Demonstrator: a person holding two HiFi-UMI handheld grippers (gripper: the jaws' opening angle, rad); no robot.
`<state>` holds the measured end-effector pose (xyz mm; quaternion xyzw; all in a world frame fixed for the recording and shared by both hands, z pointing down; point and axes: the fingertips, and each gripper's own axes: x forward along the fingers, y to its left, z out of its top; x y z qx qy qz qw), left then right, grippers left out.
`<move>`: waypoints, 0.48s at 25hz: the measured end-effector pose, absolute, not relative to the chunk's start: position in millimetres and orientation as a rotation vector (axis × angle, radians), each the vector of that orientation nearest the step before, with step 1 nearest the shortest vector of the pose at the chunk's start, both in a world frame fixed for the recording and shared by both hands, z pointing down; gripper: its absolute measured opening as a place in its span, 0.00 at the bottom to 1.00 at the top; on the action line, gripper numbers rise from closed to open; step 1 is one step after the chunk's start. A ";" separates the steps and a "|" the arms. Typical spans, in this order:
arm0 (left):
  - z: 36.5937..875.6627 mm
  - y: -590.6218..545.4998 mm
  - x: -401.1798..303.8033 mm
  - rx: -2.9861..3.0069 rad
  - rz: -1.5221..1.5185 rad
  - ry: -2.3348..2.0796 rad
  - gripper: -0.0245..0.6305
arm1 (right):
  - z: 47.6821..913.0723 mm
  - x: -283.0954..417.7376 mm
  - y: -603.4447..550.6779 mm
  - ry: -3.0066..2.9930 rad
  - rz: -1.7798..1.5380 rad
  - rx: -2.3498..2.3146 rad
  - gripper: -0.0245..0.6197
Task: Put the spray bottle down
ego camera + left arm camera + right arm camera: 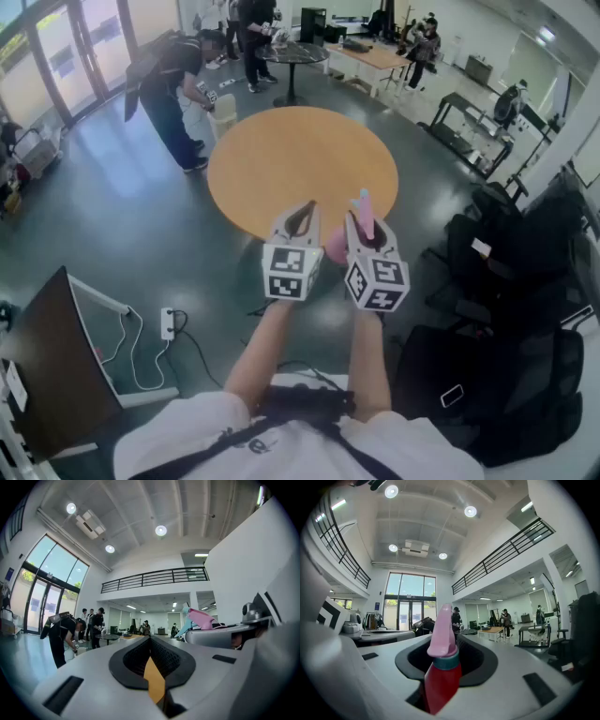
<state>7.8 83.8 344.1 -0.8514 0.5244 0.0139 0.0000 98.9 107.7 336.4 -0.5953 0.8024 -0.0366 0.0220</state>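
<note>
Clamped between right gripper [366,228] jaws: red plastic spray bottle [440,679], pink-nozzled, base hidden below; left gripper [151,644] closed, empty.

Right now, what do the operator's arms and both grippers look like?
Both the left gripper and right gripper: pale grey shells, black ribbed pads forming a teardrop opening, each with a cube of black-and-white square markers. Arms bare below short white sleeves; black chest straps.
</note>
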 end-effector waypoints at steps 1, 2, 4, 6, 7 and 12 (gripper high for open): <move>344.2 83.7 10.7 -2.675 0.044 1.646 0.06 | 335.9 101.6 107.7 2.486 -0.110 -1.843 0.27; 344.2 83.4 13.7 -2.676 0.043 1.645 0.06 | 335.3 104.3 107.6 2.487 -0.106 -1.842 0.27; 344.1 81.1 20.3 -2.676 0.040 1.645 0.06 | 334.1 110.3 106.4 2.487 -0.103 -1.839 0.27; 343.7 77.8 28.3 -2.673 0.032 1.643 0.06 | 333.0 117.0 104.1 2.484 -0.103 -1.838 0.27; 343.7 77.1 33.1 -2.672 0.028 1.641 0.06 | 333.0 121.0 103.3 2.481 -0.105 -1.839 0.27; 346.8 84.1 56.5 -2.653 0.006 1.618 0.06 | 337.9 143.2 106.8 2.447 -0.135 -1.832 0.28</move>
